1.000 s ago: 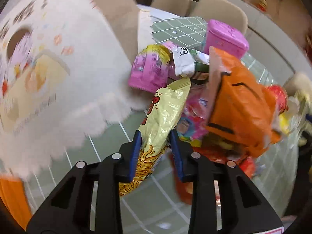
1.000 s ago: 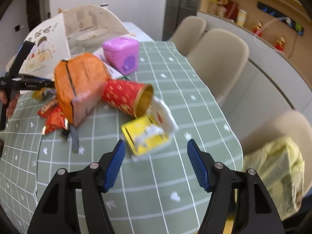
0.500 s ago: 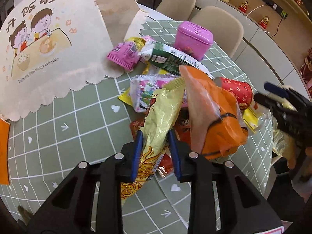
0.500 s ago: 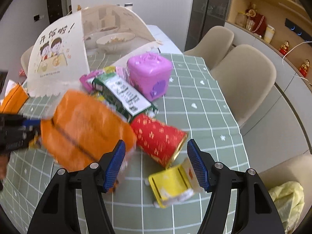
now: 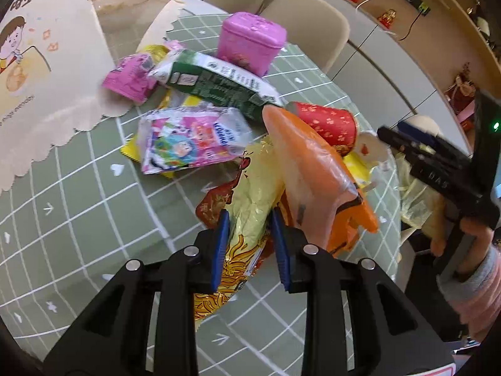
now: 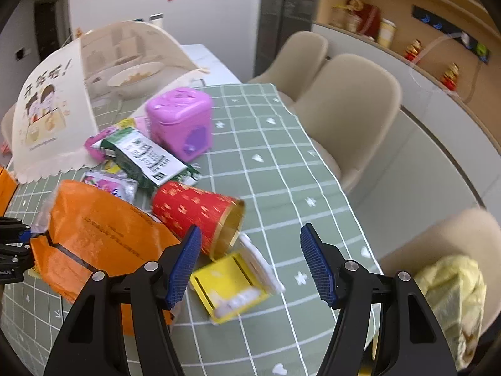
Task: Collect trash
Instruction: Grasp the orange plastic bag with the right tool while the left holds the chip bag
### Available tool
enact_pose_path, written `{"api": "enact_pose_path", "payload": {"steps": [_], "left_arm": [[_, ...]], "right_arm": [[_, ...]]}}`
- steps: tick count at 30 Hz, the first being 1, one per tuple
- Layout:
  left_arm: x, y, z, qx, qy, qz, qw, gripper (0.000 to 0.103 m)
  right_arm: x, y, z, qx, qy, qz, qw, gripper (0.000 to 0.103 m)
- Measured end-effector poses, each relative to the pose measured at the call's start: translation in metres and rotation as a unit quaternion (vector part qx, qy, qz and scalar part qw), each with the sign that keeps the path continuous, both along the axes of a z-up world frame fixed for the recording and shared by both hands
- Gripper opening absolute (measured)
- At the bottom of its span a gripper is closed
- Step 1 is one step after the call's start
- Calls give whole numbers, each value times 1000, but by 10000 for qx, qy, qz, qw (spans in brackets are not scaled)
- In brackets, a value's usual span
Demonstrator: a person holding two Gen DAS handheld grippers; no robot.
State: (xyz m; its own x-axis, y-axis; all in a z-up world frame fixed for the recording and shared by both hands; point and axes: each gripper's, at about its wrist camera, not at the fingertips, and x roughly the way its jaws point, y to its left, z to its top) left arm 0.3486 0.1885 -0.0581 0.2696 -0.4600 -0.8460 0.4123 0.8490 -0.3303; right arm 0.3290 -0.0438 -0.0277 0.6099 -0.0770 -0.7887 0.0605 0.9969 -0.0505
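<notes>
My left gripper [image 5: 249,247] is shut on a yellow-gold snack wrapper [image 5: 253,219] and holds it above the table, next to an orange plastic bag [image 5: 316,175]. My right gripper [image 6: 249,263] is open and empty above a yellow box [image 6: 228,285] and a red paper cup [image 6: 197,210] lying on its side. The orange bag [image 6: 97,244] lies left of the cup. A green-white packet [image 5: 216,84], a pink printed wrapper [image 5: 191,141] and a pink pouch [image 5: 131,78] lie on the green checked tablecloth [image 5: 78,203].
A pink plastic box [image 6: 181,122] stands behind the trash. A mesh food cover [image 6: 53,106] stands at the back left over bowls. Beige chairs [image 6: 347,109] line the table's right side; one holds a yellow bag [image 6: 447,294]. The table edge runs along the right.
My left gripper has pulled back and risen with the wrapper, and the view has widened. My right gripper has moved closer over the red cup and yellow box.
</notes>
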Motion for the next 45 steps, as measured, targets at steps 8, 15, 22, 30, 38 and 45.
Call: {"api": "enact_pose_path", "payload": {"steps": [8, 15, 22, 30, 38, 45], "left_arm": [[-13, -33, -5, 493, 49, -241, 9985, 26], [-14, -32, -5, 735, -144, -704, 9947, 26], [11, -26, -8, 669, -553, -1458, 9855, 27], [6, -14, -29, -78, -943, -1454, 9848, 28], [9, 1, -15, 0, -1010, -1558, 9826, 27], [11, -4, -24, -24, -834, -1619, 9833, 27]], "right_arm": [[-20, -14, -3, 284, -232, 57, 9993, 62], [-47, -16, -21, 789, 33, -532, 9955, 62], [-81, 27, -2, 575, 274, -1008, 9929, 62], [-68, 47, -12, -67, 217, -918, 9955, 62], [-46, 73, -42, 394, 174, -907, 9949, 54], [-49, 75, -58, 206, 456, -905, 9946, 42]]}}
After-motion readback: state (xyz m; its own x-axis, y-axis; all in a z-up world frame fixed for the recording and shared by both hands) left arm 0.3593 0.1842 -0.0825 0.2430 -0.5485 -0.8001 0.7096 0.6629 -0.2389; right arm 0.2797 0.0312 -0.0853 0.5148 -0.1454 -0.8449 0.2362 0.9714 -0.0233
